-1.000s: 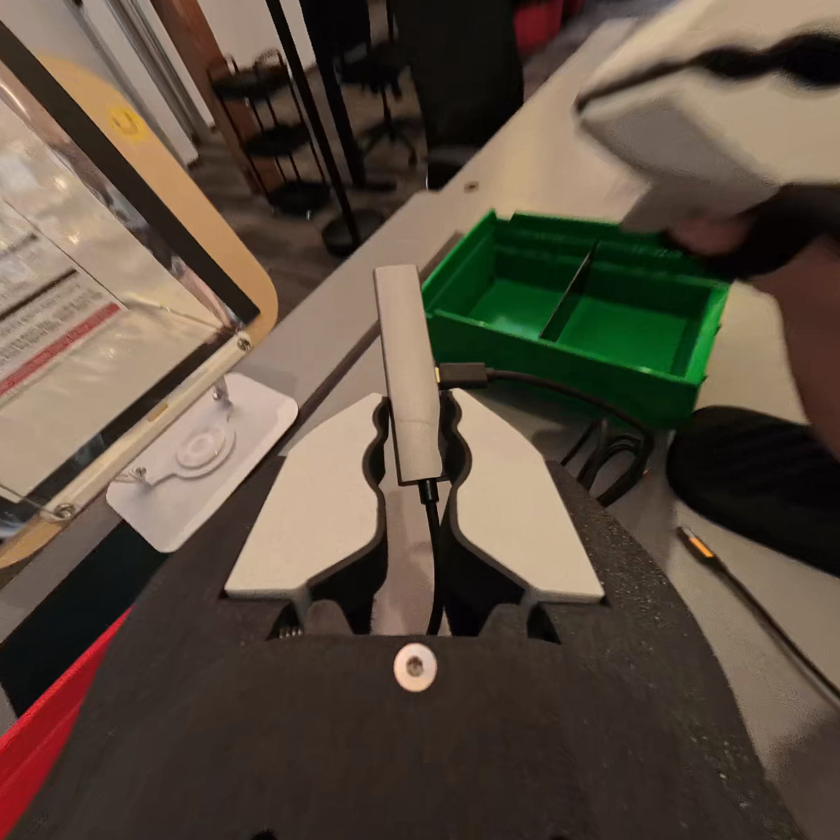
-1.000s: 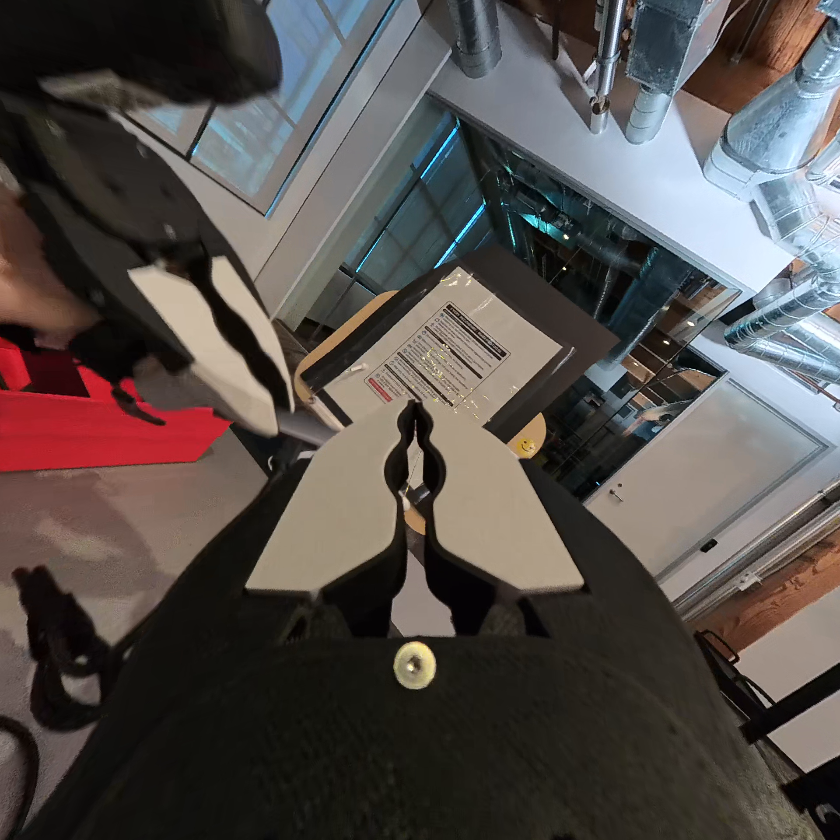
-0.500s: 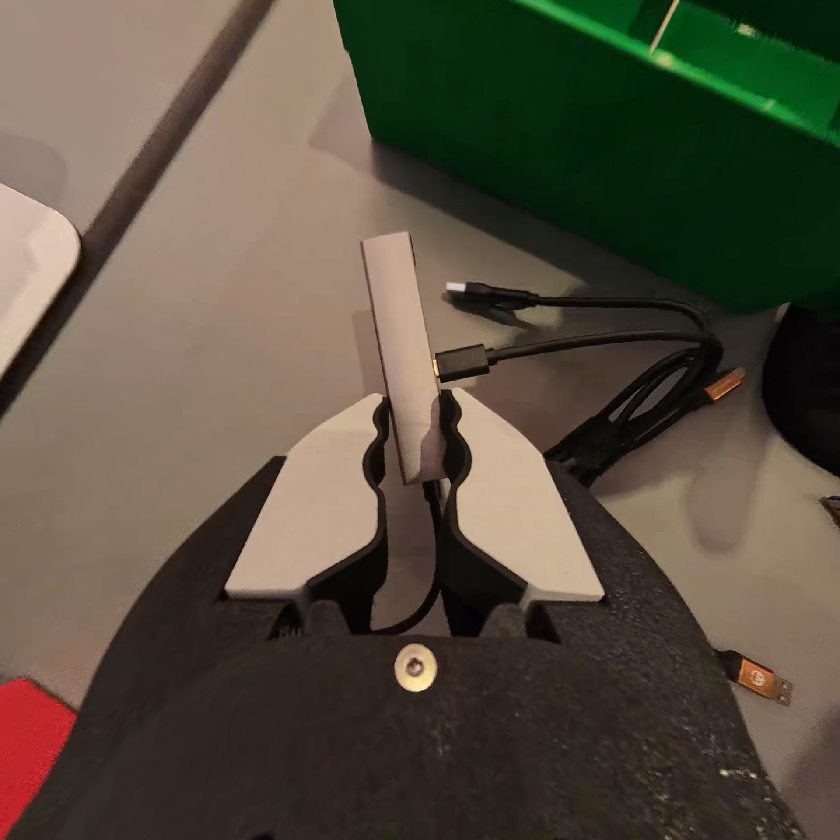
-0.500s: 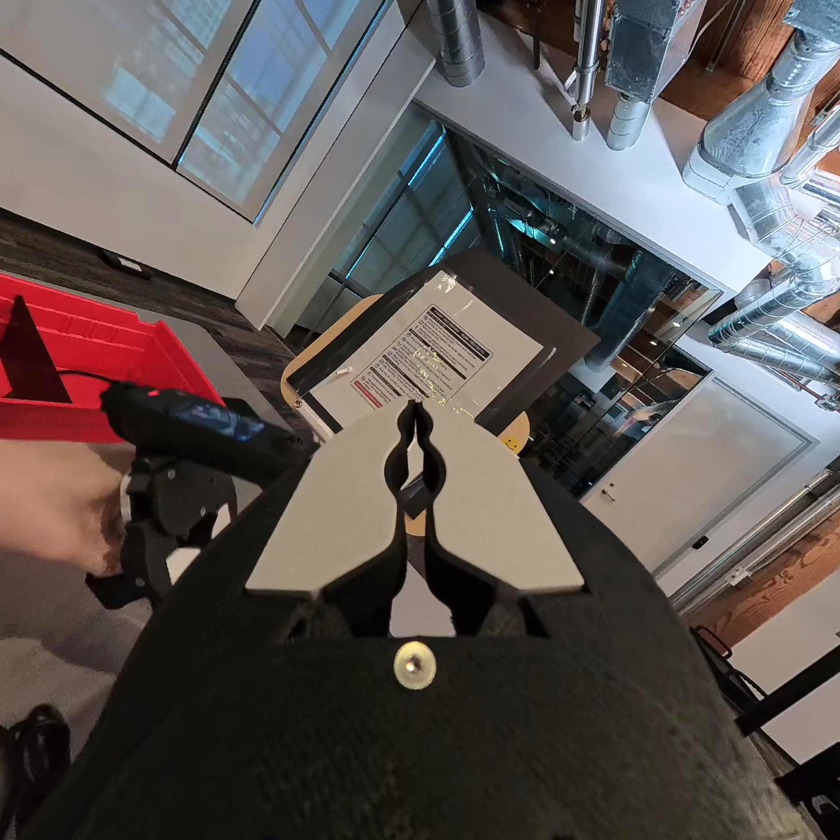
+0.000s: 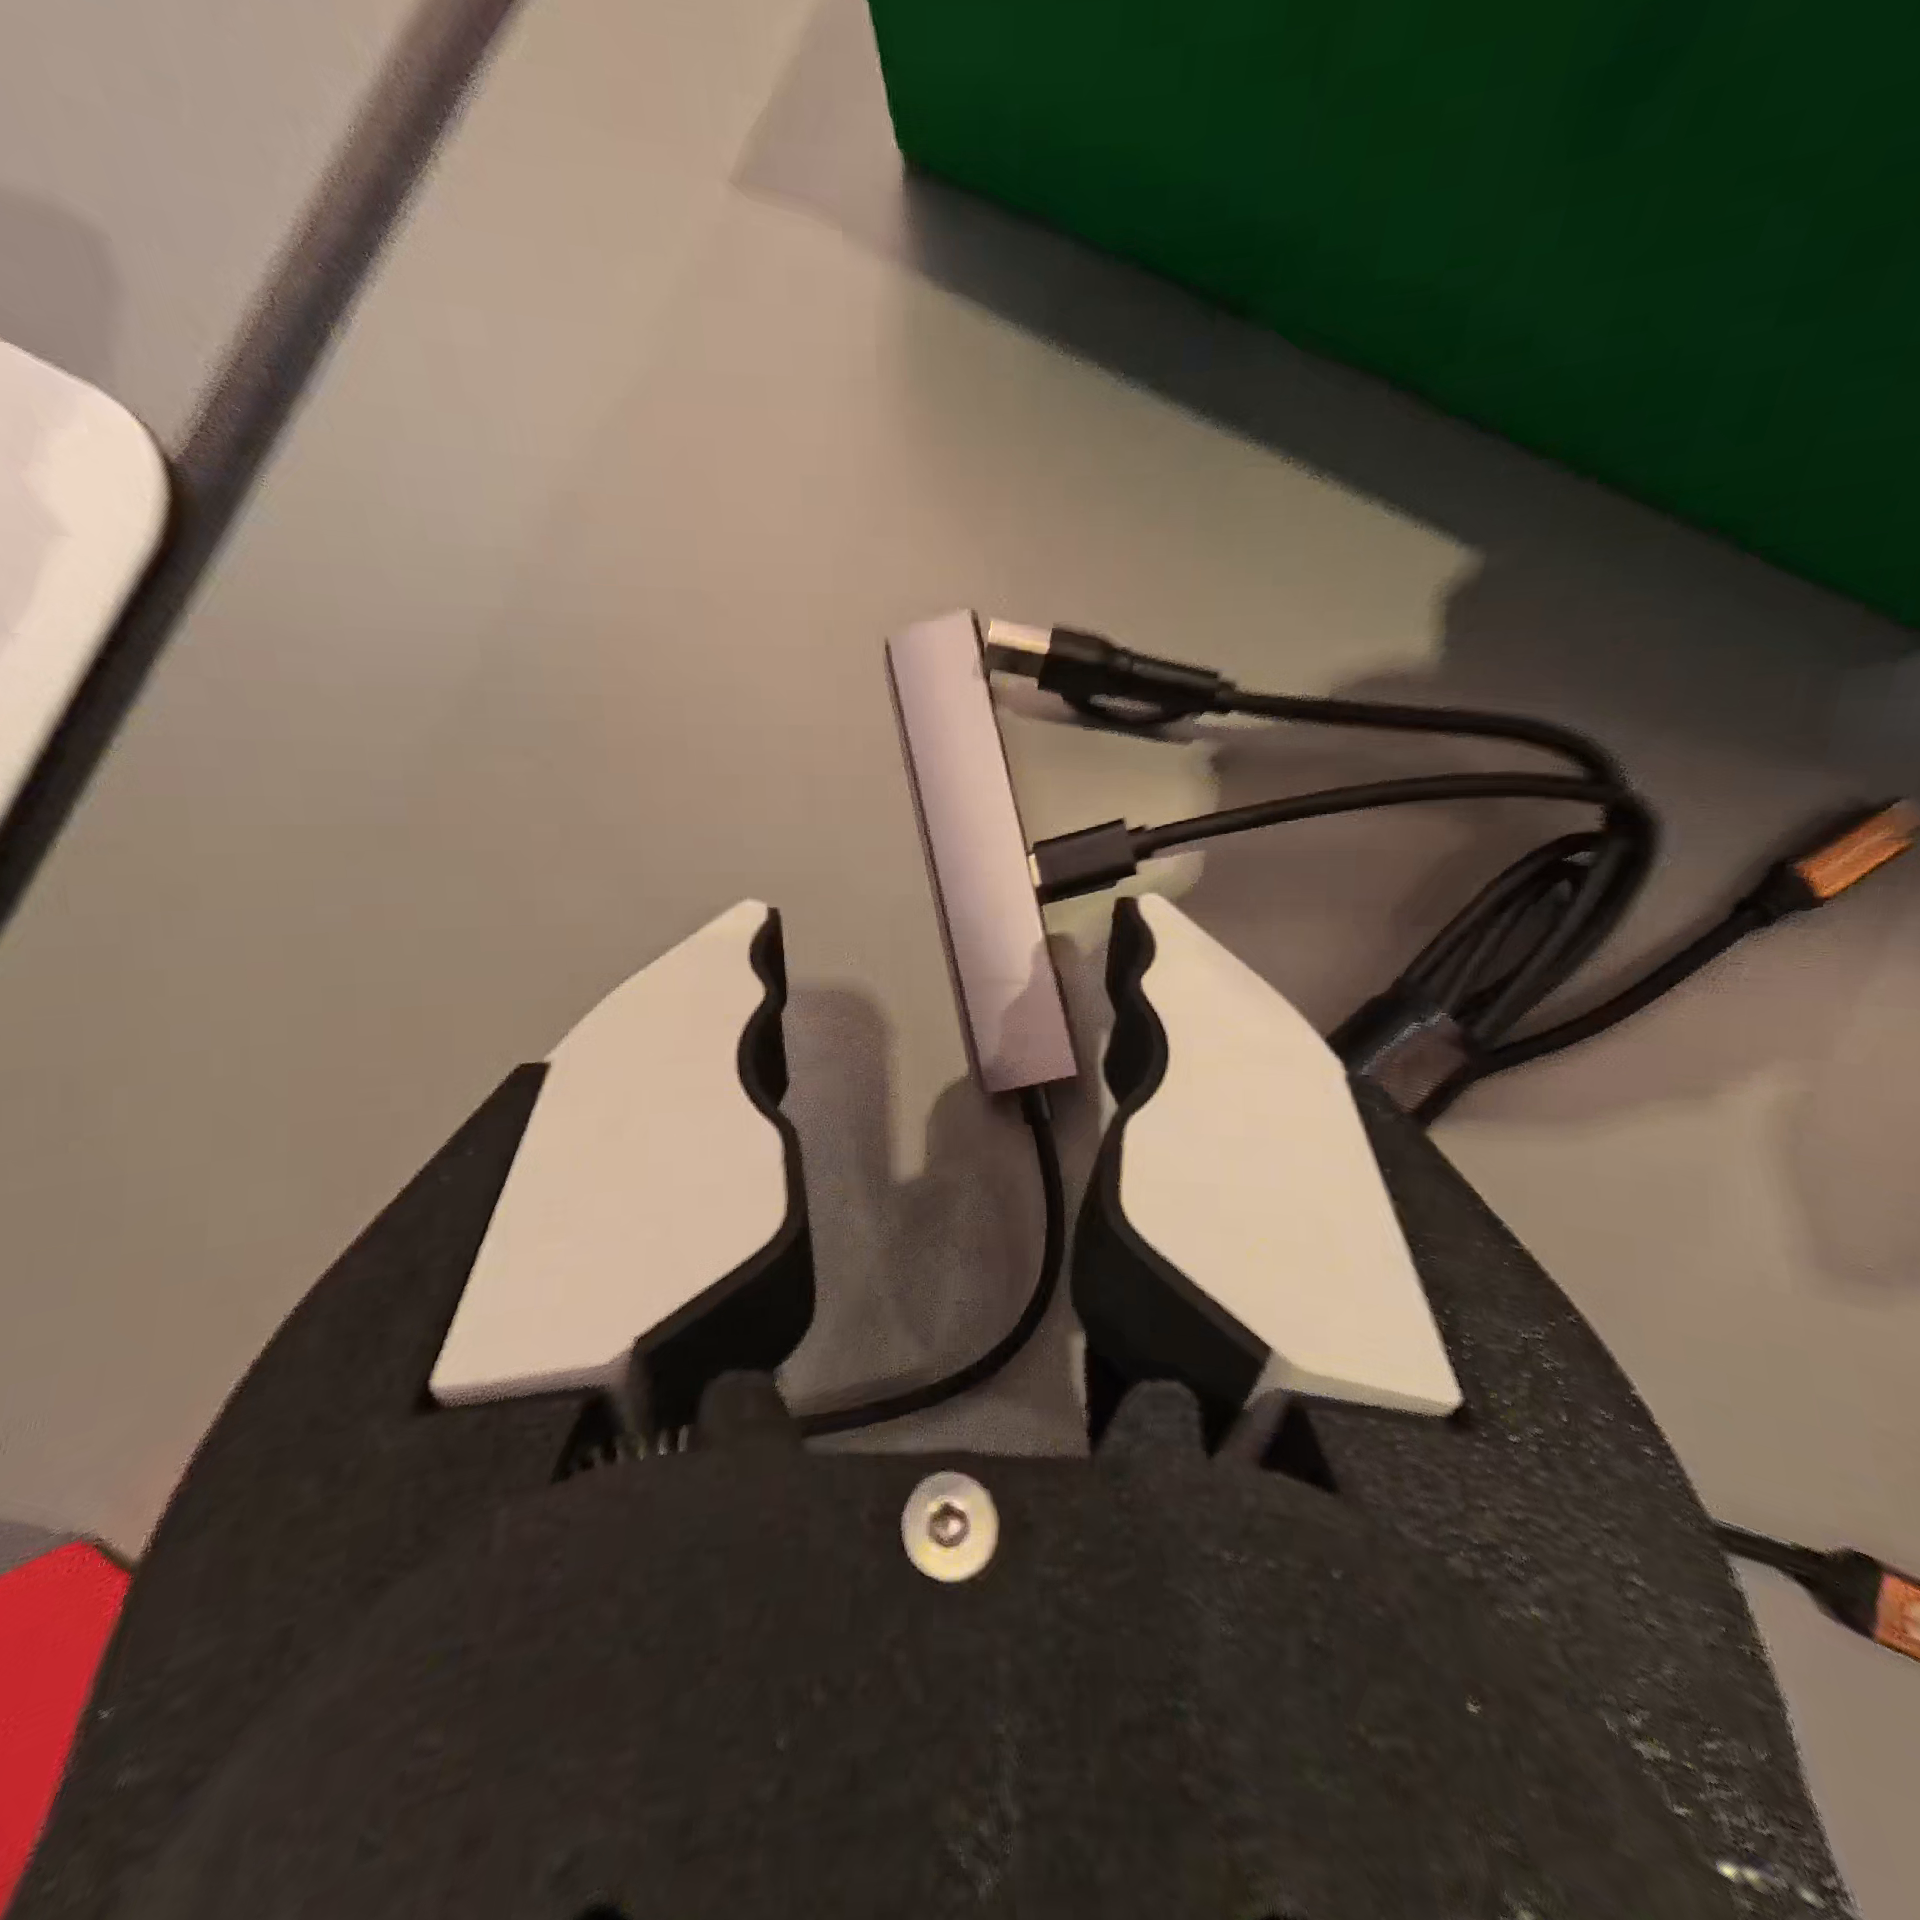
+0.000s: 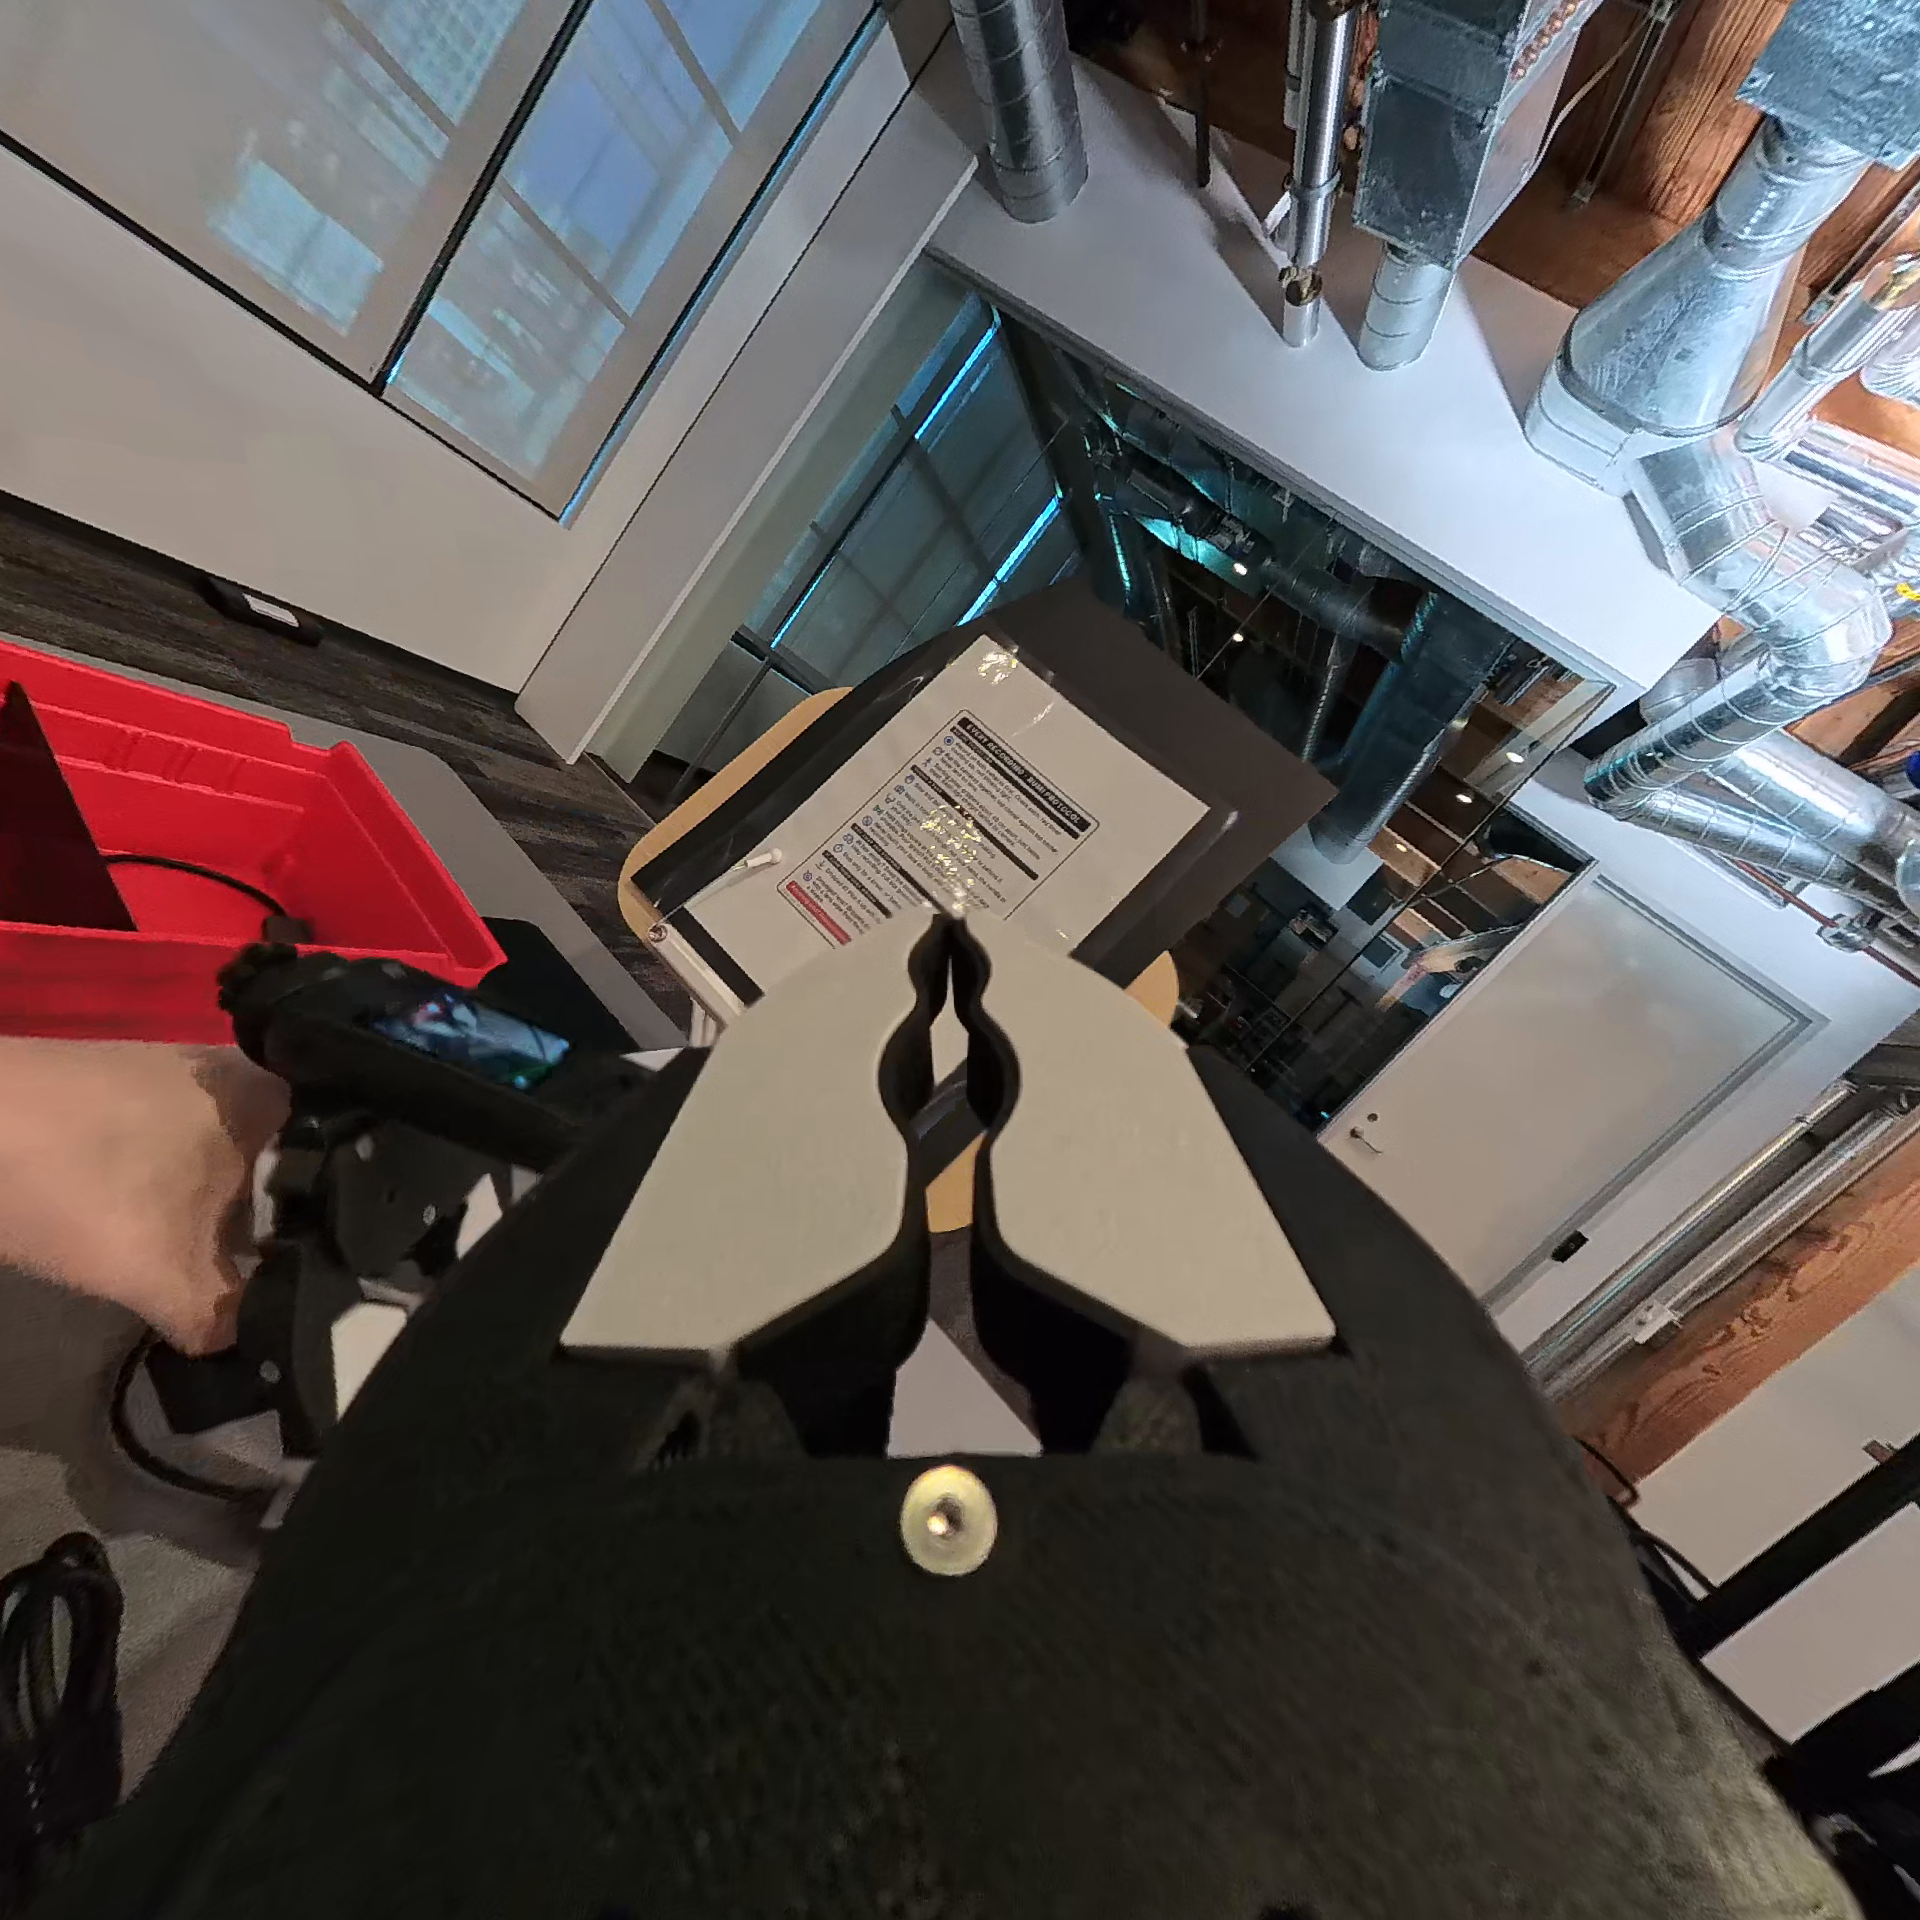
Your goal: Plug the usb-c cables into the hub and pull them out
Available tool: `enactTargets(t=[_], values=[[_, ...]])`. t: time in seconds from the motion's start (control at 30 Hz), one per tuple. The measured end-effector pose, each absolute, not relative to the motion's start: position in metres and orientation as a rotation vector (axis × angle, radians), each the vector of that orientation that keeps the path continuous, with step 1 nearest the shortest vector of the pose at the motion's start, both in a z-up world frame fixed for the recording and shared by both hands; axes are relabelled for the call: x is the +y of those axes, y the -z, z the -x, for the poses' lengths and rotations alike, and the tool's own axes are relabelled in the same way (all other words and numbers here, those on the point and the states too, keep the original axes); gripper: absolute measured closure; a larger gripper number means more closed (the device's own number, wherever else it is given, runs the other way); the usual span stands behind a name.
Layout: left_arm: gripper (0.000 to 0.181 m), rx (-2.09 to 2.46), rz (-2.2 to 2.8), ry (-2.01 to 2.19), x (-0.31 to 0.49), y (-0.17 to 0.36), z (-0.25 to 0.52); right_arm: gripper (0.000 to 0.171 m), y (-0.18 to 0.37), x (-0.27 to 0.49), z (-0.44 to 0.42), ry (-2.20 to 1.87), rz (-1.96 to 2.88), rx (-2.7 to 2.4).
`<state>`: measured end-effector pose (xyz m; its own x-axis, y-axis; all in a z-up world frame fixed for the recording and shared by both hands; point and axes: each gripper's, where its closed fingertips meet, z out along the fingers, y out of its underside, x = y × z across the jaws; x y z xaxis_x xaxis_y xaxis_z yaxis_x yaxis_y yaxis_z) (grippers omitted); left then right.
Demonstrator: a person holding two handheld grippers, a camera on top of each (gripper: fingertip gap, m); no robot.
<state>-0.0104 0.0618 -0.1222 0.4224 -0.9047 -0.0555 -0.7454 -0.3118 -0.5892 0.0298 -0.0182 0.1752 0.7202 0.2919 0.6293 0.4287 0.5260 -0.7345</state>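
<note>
In the left wrist view the slim grey hub (image 5: 977, 862) lies on the grey table between my left gripper's (image 5: 945, 914) open fingers, nearer the right finger (image 5: 1236, 1143). A black USB-C plug (image 5: 1086, 860) sits in the hub's right side. A second plug with a silver tip (image 5: 1039, 646) lies by the hub's far end. The hub's own lead (image 5: 1023, 1278) runs back between the fingers. My right gripper (image 6: 948, 925) is shut and empty, raised and pointing away from the table at a standing sign board (image 6: 935, 821).
A green bin (image 5: 1455, 260) stands just beyond the hub. A black cable bundle (image 5: 1507, 935) with orange-tipped plugs (image 5: 1860, 862) lies to the right. A white stand base (image 5: 62, 582) is at left. A red bin (image 6: 208, 831) and a person's hand (image 6: 104, 1174) show in the right wrist view.
My left gripper came down to the table and opened, letting go of the hub. My right gripper stayed shut and raised.
</note>
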Motion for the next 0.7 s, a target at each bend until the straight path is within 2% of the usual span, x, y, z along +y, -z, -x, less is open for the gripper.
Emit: enactTargets(t=[0.03, 0.07, 0.17, 0.3, 0.47, 0.57, 0.7], values=[[0.130, 1.374, 2.115, 0.409, 0.060, 0.110, 0.010, 0.170, -0.178, -0.020, -0.034, 0.106, 1.037, -0.791], [0.137, 1.357, 2.092, 0.436, 0.056, 0.097, 0.010, 0.171, -0.183, -0.022, -0.039, 0.118, 1.027, -0.776], [0.143, 1.342, 2.040, 0.643, 0.016, 0.062, -0.001, 0.171, -0.199, -0.032, -0.061, 0.100, 0.999, -0.707], [0.142, 1.449, 2.042, 0.938, -0.085, 0.048, -0.016, 0.171, -0.216, -0.044, -0.089, 0.035, 0.969, -0.618], [0.145, 1.303, 2.160, 0.943, -0.172, 0.082, -0.030, 0.171, -0.229, -0.057, -0.105, -0.015, 0.931, -0.561], [0.134, 1.268, 2.241, 0.782, -0.187, 0.109, -0.040, 0.171, -0.232, -0.064, -0.105, -0.003, 0.918, -0.565], [0.136, 1.337, 2.398, 0.609, -0.199, 0.151, -0.046, 0.171, -0.237, -0.073, -0.108, 0.009, 0.899, -0.561]])
